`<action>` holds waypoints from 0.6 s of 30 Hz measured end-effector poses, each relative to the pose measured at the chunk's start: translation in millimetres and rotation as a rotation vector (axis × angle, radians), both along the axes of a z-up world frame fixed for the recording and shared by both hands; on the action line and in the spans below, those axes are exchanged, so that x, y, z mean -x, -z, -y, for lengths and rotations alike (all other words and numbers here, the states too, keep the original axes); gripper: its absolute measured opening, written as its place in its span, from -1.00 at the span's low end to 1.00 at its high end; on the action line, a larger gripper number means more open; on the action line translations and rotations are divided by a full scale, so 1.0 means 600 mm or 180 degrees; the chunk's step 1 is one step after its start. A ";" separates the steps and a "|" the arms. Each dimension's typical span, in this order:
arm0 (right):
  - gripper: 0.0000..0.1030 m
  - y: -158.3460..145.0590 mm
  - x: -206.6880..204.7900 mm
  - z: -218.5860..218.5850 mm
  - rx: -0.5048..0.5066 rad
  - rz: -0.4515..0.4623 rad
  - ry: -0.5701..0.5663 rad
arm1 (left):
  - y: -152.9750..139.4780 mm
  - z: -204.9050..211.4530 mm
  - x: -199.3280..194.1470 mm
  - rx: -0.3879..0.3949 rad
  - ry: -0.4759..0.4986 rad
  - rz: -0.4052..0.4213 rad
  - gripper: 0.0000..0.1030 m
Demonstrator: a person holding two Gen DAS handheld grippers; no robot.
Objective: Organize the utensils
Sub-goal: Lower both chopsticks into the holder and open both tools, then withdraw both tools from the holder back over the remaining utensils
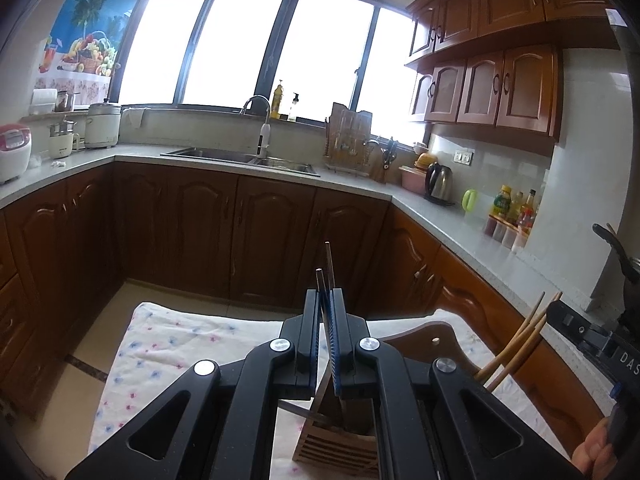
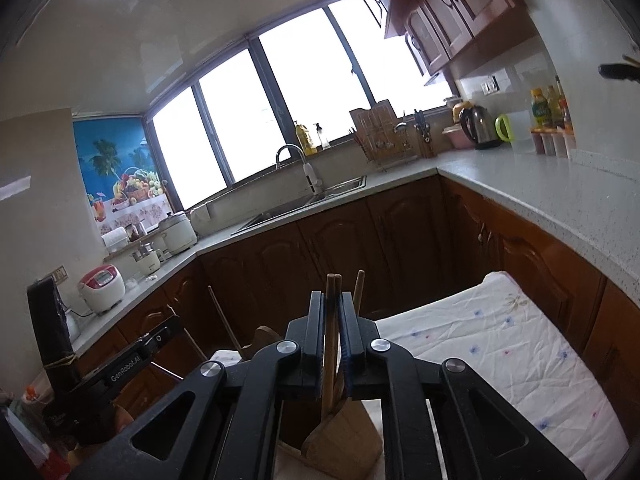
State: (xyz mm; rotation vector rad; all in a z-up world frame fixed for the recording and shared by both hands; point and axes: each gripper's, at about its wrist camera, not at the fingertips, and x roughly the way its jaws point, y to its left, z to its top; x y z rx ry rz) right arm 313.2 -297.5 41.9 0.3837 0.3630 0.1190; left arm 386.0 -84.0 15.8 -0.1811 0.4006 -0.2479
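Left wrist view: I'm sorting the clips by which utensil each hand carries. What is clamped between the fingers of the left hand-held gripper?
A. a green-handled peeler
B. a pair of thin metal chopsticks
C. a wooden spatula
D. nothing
B: two thin metal chopsticks stick up from between the closed fingers of the left hand-held gripper, above the slatted wooden utensil holder.
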 end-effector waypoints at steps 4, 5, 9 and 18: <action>-0.39 -0.003 0.008 0.006 -0.0117 0.0003 -0.0021 | -0.011 -0.001 0.006 -0.0004 0.0041 -0.0013 -0.81; -0.10 -0.005 0.012 0.008 -0.0139 0.0026 -0.0022 | -0.010 -0.001 0.008 0.0005 0.0052 -0.0011 -0.72; 0.01 -0.016 0.028 0.010 -0.0166 0.0098 -0.0003 | -0.023 -0.005 0.034 0.0001 0.0014 0.0123 -0.02; 0.71 -0.026 0.078 0.015 -0.0269 0.0218 -0.0075 | -0.018 -0.038 0.129 -0.0079 -0.0122 0.0237 0.80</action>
